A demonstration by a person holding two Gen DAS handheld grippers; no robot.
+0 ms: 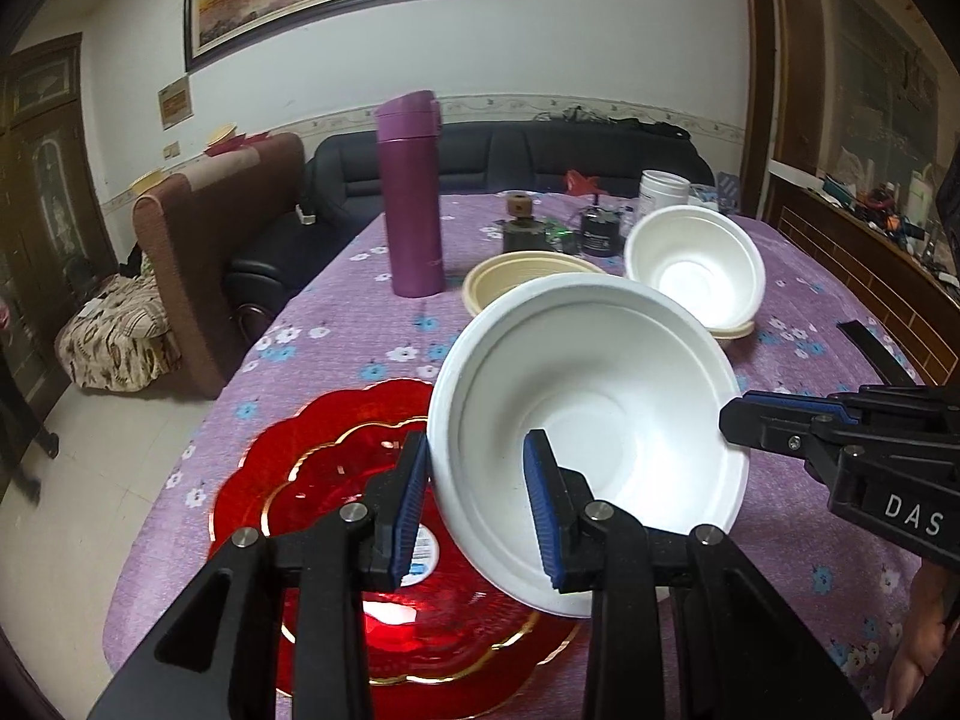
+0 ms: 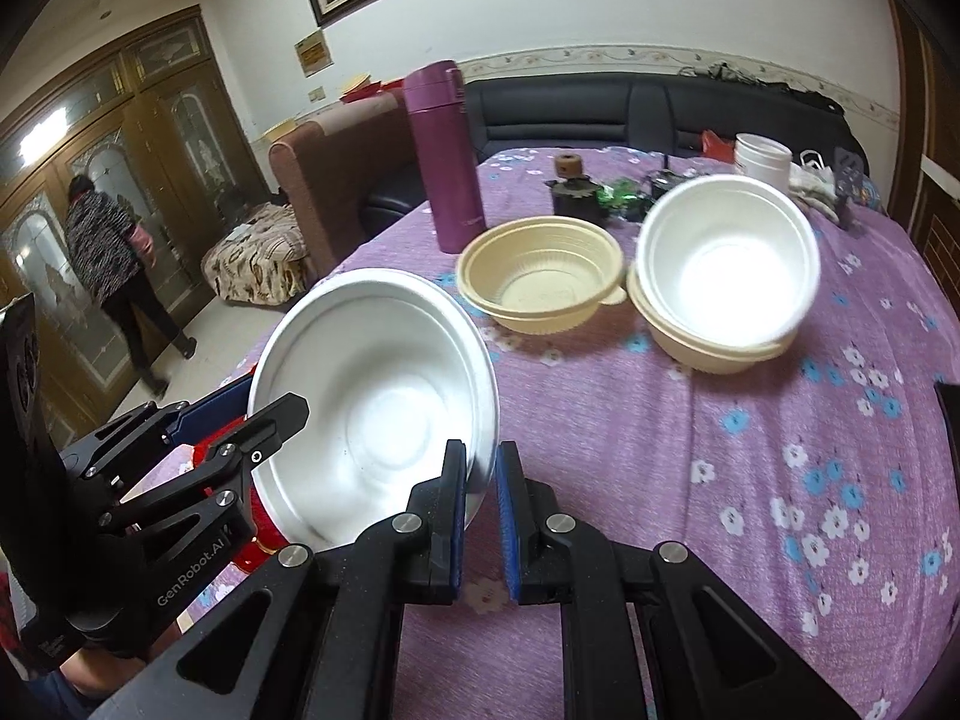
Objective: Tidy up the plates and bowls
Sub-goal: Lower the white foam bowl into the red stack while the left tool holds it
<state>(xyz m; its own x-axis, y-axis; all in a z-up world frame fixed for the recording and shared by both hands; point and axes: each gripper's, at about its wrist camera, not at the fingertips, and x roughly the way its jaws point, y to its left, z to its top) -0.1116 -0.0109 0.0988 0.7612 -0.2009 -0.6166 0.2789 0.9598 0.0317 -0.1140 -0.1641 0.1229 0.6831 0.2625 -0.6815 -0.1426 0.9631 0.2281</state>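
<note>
The wide white foam bowl point(image 1: 591, 420) is up in the air, tipped on its side, just above the shiny red flower-shaped plate point(image 1: 336, 480) that lies on the tabletop point(image 1: 840, 324) with its purple flowered cloth.

Two grippers hold this bowl. The left gripper point(image 1: 480, 510) has its jaws set narrow, one blue pad outside the bowl wall and one inside, pinching the rim. The right gripper point(image 2: 483, 516) has its jaws almost closed, and the thin rim on the other side of the bowl sits between them.

I think this bowl is very light, like a throw-away soup bowl. It looks thin and a bit bendy, so a hard squeeze could dent or crack the edge. It is smooth too, so it may slip if the hold is loose. The rim is the best place to hold it, since the wall there is thin enough to fit between the pads. Holding two sides keeps it from swinging.

Farther back on the tabletop sit a cream ribbed plastic bowl point(image 2: 540, 282) and a smaller white foam bowl point(image 2: 726, 264) that rests inside another cream bowl point(image 2: 696, 348). A tall purple metal bottle point(image 1: 413, 192) stands near them. The bottle looks easy to knock over, so the bowl should pass well clear of it.
</note>
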